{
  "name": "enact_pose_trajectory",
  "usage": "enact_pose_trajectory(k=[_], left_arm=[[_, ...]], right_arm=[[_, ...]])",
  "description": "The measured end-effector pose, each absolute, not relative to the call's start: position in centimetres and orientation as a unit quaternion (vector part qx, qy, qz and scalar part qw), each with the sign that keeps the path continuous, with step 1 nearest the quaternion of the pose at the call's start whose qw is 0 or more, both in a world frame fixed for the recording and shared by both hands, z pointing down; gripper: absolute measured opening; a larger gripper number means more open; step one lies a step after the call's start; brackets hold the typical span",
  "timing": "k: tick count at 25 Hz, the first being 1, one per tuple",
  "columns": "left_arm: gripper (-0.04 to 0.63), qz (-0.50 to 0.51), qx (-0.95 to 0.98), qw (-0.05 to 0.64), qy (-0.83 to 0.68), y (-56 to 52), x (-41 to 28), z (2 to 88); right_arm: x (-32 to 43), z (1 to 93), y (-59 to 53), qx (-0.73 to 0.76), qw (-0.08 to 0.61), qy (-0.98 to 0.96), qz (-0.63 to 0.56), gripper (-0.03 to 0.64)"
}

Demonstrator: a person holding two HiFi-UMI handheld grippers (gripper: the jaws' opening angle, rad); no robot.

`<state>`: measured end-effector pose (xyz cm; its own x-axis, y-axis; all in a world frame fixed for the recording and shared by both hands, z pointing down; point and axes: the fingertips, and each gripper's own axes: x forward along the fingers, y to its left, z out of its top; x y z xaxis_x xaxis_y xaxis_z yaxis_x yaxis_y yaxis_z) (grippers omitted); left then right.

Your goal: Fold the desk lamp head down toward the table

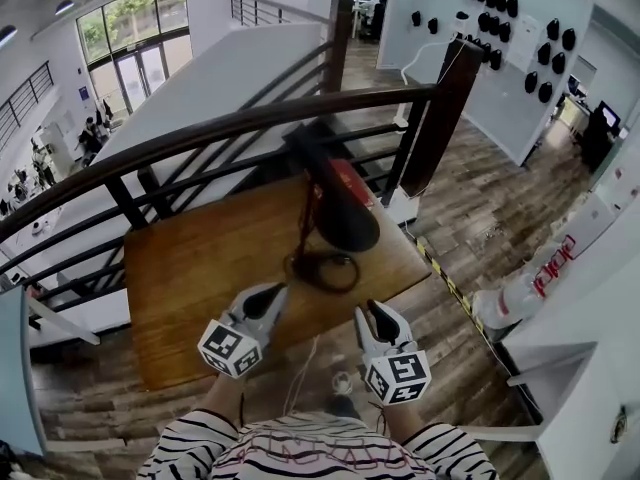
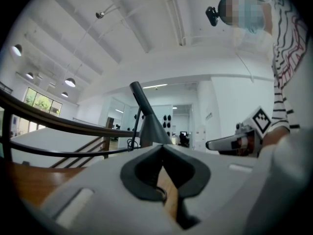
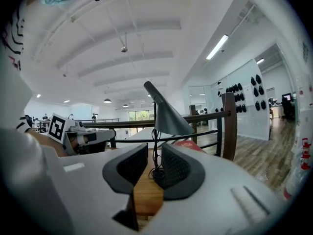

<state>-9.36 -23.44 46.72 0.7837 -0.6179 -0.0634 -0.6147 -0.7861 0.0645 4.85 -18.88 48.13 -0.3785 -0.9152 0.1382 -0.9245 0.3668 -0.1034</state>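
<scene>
A black desk lamp stands on the wooden table (image 1: 190, 268), its cone head (image 1: 345, 213) raised above a round base (image 1: 322, 270) with coiled cord. Both grippers hover over the table's near edge, short of the lamp and touching nothing. My left gripper (image 1: 265, 298) is shut, its pads meeting with nothing between them (image 2: 163, 148); the lamp head (image 2: 151, 129) rises beyond it. My right gripper (image 1: 378, 315) is open with a narrow gap (image 3: 154, 155); the lamp head (image 3: 168, 119) and stem show through that gap, farther off.
A dark railing (image 1: 250, 123) runs just behind the table, with a thick post (image 1: 440, 118) at the right. A red object (image 1: 352, 183) lies behind the lamp. A white cable (image 1: 300, 368) hangs off the table's front edge. Wooden floor lies to the right.
</scene>
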Motion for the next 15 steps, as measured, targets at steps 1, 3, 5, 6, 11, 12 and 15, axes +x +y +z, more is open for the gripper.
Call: enact_pose_trajectory(k=[1, 3, 5, 6, 11, 12, 15], left_arm=[[0.003, -0.04, 0.944, 0.019, -0.327, -22.9, -9.8, 46.8], [0.003, -0.038, 0.943, 0.017, -0.331, -21.6, -11.1, 47.0], [0.003, -0.037, 0.941, 0.021, -0.335, -20.6, -12.1, 47.2], [0.003, -0.037, 0.941, 0.024, -0.337, -20.2, -12.5, 47.4], [0.003, -0.033, 0.941, 0.042, -0.334, -18.5, -13.8, 48.5], [0.003, -0.032, 0.942, 0.044, -0.332, -18.1, -13.9, 48.8], [0.003, -0.029, 0.943, 0.052, -0.328, -17.1, -14.3, 49.5]], right_arm=[[4.5, 48.2, -18.3, 0.56, 0.027, -0.824, 0.082, 0.08], [3.4, 48.3, -17.1, 0.566, 0.026, -0.82, 0.083, 0.067], [2.6, 48.5, -15.9, 0.571, 0.025, -0.816, 0.084, 0.054], [2.3, 48.6, -15.5, 0.573, 0.025, -0.815, 0.085, 0.05], [1.2, 49.4, -13.8, 0.585, 0.024, -0.805, 0.092, 0.021], [1.0, 49.6, -13.4, 0.587, 0.024, -0.804, 0.093, 0.014], [0.5, 50.2, -12.5, 0.591, 0.027, -0.8, 0.099, 0.002]])
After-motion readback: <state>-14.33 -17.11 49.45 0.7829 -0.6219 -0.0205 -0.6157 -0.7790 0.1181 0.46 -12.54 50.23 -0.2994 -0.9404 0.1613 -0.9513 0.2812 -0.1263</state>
